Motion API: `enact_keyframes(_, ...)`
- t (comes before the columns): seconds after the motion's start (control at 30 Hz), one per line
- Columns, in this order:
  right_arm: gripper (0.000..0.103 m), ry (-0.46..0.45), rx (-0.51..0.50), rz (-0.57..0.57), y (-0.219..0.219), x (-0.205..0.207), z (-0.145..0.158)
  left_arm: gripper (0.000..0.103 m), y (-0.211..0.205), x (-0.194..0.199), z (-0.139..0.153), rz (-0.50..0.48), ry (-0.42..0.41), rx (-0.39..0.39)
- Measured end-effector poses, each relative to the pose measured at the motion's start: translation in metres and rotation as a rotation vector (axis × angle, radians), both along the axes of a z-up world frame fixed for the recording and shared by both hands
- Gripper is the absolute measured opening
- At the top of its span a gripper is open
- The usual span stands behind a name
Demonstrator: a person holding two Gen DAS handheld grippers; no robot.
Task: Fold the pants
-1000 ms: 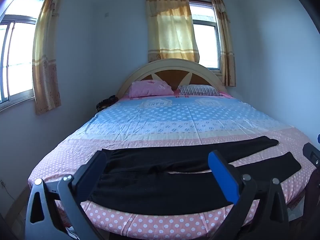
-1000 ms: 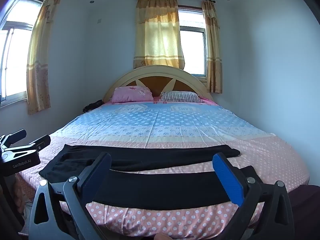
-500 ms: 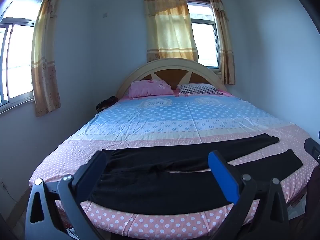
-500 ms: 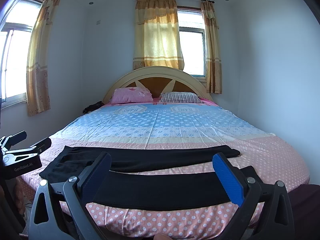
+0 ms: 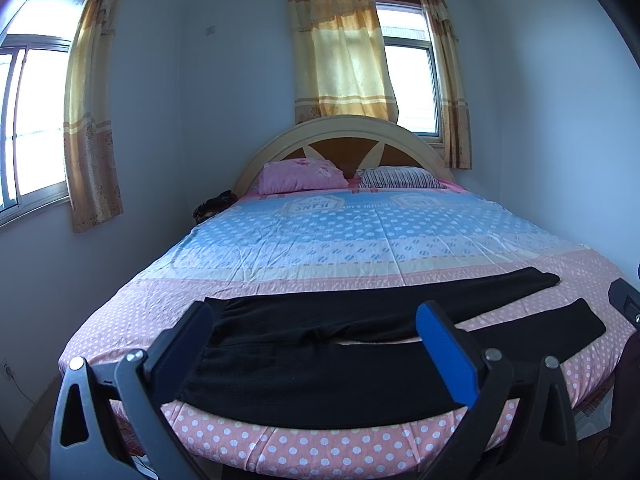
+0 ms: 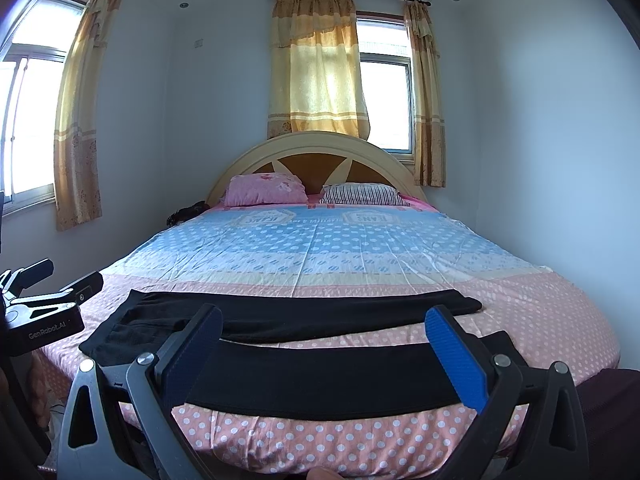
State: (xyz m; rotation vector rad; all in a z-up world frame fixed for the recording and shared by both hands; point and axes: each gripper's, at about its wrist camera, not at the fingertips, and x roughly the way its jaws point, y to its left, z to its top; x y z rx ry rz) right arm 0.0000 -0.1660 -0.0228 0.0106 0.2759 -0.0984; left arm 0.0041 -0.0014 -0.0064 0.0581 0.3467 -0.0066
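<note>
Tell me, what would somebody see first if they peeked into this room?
Probably the black pants spread flat across the near end of the big bed, legs apart and pointing right. Both grippers, left and right, hover open before them. Far back, a pink pillow and a striped pillow lean by the headboard.

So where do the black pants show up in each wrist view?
Left wrist: black pants lie across the bed's near edge, waist left, legs spreading right.
Right wrist: pants cross the lower middle, waist at far left.
Shared landmark: pink pillow against the headboard.
</note>
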Motion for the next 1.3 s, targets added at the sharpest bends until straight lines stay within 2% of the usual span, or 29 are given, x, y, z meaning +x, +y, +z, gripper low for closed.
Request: enact_keyframes(1.3,0.102,0.022,-0.018,0.008,0.0026,0.0043,-0.0082,0.103,0.0022,0.0016,-0.0007,0.012,0.001,-0.005)
